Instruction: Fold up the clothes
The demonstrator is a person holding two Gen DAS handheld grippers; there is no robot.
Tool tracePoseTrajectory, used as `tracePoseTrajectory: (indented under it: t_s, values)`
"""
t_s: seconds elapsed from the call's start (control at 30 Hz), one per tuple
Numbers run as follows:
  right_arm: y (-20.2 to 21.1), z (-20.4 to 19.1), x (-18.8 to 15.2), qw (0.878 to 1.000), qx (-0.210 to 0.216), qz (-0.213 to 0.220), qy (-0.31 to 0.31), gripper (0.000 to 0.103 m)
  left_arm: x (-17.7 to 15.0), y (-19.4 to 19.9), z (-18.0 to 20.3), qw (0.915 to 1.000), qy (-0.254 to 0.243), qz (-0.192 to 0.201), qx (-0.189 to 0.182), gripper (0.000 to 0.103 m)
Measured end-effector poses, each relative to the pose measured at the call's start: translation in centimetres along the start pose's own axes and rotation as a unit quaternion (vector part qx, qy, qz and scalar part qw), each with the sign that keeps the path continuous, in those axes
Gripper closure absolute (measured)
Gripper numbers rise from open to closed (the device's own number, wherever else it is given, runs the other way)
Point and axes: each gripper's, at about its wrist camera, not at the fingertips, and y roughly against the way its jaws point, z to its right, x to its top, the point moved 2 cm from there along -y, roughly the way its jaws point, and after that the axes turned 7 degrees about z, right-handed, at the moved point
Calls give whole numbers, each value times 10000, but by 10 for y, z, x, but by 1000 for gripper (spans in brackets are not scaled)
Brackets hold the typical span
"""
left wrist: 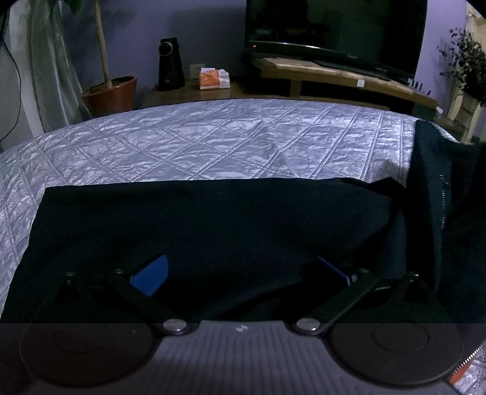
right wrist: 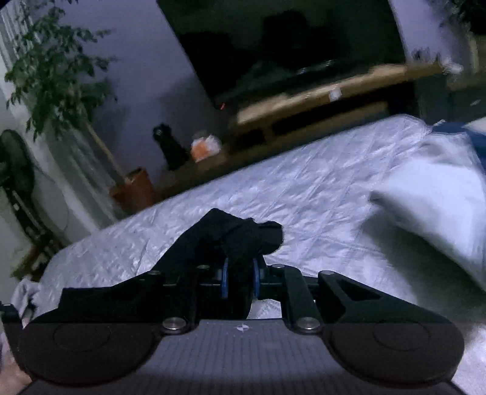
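Observation:
A dark garment (left wrist: 212,224) with a zipper lies spread on a quilted silver bedspread (left wrist: 188,142). My left gripper (left wrist: 240,270) is open, its blue pads (left wrist: 152,275) wide apart and low over the fabric; cloth drapes over the space between them. A part of the garment hangs raised at the right in the left wrist view (left wrist: 437,194). My right gripper (right wrist: 240,276) is shut on a bunched fold of the dark garment (right wrist: 237,234) and holds it lifted above the bedspread (right wrist: 303,194).
A pale folded cloth or pillow (right wrist: 437,194) lies on the bed at the right. Beyond the bed's far edge stand a potted plant (left wrist: 111,94), a black speaker (left wrist: 170,63), a tissue box (left wrist: 213,78) and a TV (left wrist: 334,27) on a wooden stand.

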Motion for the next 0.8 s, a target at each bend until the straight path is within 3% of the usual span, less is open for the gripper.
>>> tracePoseTrajectory:
  t_s: [0.07,0.13,0.17,0.23,0.33,0.37,0.47,0.5,0.67,0.73,0.8]
  values:
    - [19,3,-15,9988,-468,-61,-127,81,0,0,0,10000,2,3,10,0]
    - [17,24,-42,9920,-1019,-631,-401,79,0,1,1,10000,-6,10,2,0]
    - [17,34,-55,9863,-1284,-900,-513,67,-1,1,2,10000,-28,11,-9,0]
    - [28,24,-59,9836,-1550,-912,138,62,0,1,2,10000,-38,11,-10,0]
    - [40,14,-52,9790,-1764,-886,514,52,1,1,2,10000,-30,7,1,0]
    - [43,15,-48,9775,-1839,-874,558,42,1,1,2,10000,-34,7,-1,0]
    - [57,33,-37,9726,-2249,-517,285,50,2,1,2,10000,-8,-23,1,0]
    - [63,34,-30,9742,-2224,-366,134,53,3,1,2,10000,14,-41,6,0]
    - [36,6,0,9916,-1104,-378,-552,53,5,3,-2,9997,252,-20,-35,5]
    - [10,-10,10,9936,-714,-472,-742,48,5,3,-2,9996,275,-15,-22,6]
    - [-20,-22,16,9942,-524,-676,-652,31,5,2,-2,9997,262,-14,-16,6]
